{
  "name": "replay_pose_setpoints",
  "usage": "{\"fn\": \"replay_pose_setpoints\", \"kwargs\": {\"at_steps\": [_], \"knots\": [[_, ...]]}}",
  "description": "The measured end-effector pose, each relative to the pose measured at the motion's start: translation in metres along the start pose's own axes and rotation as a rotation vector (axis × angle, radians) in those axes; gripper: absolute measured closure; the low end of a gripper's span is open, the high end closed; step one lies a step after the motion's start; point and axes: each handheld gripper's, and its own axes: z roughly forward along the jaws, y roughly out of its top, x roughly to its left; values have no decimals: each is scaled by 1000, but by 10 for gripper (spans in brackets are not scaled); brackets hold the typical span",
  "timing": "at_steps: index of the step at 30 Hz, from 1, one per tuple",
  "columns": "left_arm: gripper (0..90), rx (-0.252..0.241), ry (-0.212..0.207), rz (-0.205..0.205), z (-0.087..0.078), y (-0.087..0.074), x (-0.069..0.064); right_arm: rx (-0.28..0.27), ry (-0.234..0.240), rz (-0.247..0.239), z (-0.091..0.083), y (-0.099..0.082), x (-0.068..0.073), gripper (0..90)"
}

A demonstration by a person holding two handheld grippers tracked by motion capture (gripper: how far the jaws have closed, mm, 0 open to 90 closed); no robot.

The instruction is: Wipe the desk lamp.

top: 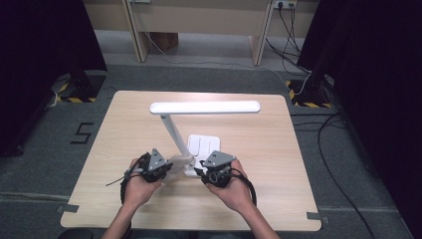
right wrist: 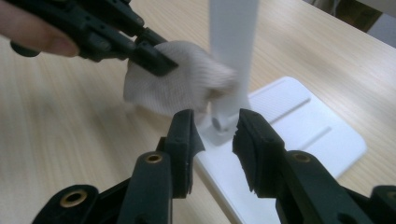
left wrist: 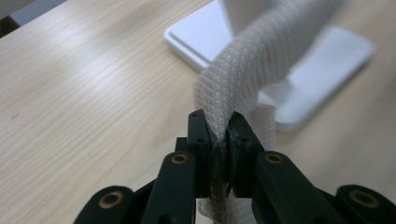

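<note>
Left gripper [left wrist: 219, 140] pinches cloth [left wrist: 252, 70] against lamp [top: 175, 134] stem; right gripper [right wrist: 212, 140], spread at base's 6 o'clock, leaves lamp unbraced, so wiping could tip it.

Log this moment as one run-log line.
left tongs: shut on cloth | cloth: against lamp stem | right tongs: open, astride stem foot at lamp base | table: lamp upright

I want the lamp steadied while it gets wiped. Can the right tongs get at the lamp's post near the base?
Probably yes. The right tongs stand open with the post just ahead, nothing between. The cloth in the left tongs sits on the post's other side.
</note>
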Motion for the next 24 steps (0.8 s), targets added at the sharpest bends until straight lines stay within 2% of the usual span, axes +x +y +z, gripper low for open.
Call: {"fn": "replay_pose_setpoints", "kwargs": {"at_steps": [4, 7, 8, 10, 14, 18, 24], "knots": [[812, 10, 39, -8, 25, 12, 10, 34, -23, 18, 0, -6, -9, 672], [810, -6, 38, -4, 41, 22, 14, 70, -31, 42, 8, -15, -15, 679], [809, -29, 27, -2, 47, 24, 16, 82, -34, 50, 13, -20, -19, 684], [808, -26, 27, -3, 56, 25, 18, 112, -55, 60, 22, -29, -25, 697], [808, -63, 18, -13, 59, 23, 19, 122, -86, 98, 35, -43, -33, 727], [808, -103, -2, -22, 59, 16, 17, 99, -71, 155, 39, -49, -38, 747], [808, -103, -48, -11, 64, 11, 14, 110, -68, 174, 43, -56, -40, 759]]}}
